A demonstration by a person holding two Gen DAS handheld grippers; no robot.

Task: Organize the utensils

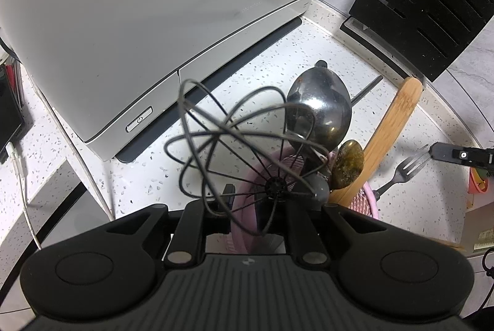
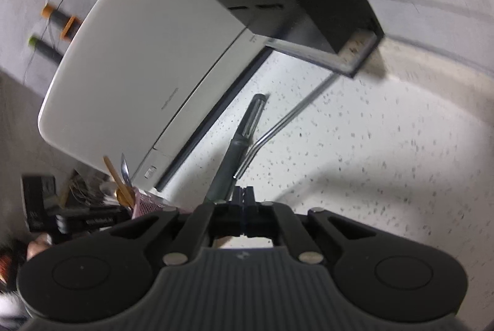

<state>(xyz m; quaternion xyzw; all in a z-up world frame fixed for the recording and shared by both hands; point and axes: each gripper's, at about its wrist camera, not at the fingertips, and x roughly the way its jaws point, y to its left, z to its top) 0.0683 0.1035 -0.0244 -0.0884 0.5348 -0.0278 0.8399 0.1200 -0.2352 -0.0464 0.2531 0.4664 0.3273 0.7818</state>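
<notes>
The fork (image 1: 401, 173) is seen lying low over the speckled counter (image 1: 262, 65), just beside the pink holder (image 1: 244, 216). Its prongs are met by the tip of the right gripper (image 1: 432, 152), whose jaws are shut tight. It cannot be told if the prongs are really pinched.

The fork is thought to be hard, thin, light and a bit slippery, because it is shiny metal. It would best be held by the flat handle, not the prongs, so it does not twist or slide out.

More utensils are stood in the holder: a wire whisk (image 1: 274, 185), a steel ladle (image 1: 324, 108), a small gold spoon (image 1: 347, 165) and a wooden spatula (image 1: 392, 127). The whisk wires are springy and would be bent if squeezed. The holder is crowded, so the fork may get caught.

The left gripper (image 1: 247, 201) is nearly closed, and the holder's rim looks to be pinched by it.

Behind, a white machine (image 1: 139, 22) and a black knife block (image 1: 432, 0) are seen. A power sign is shown on the machine's button (image 1: 139, 120). Faint small print is there too, but it cannot be read.
</notes>
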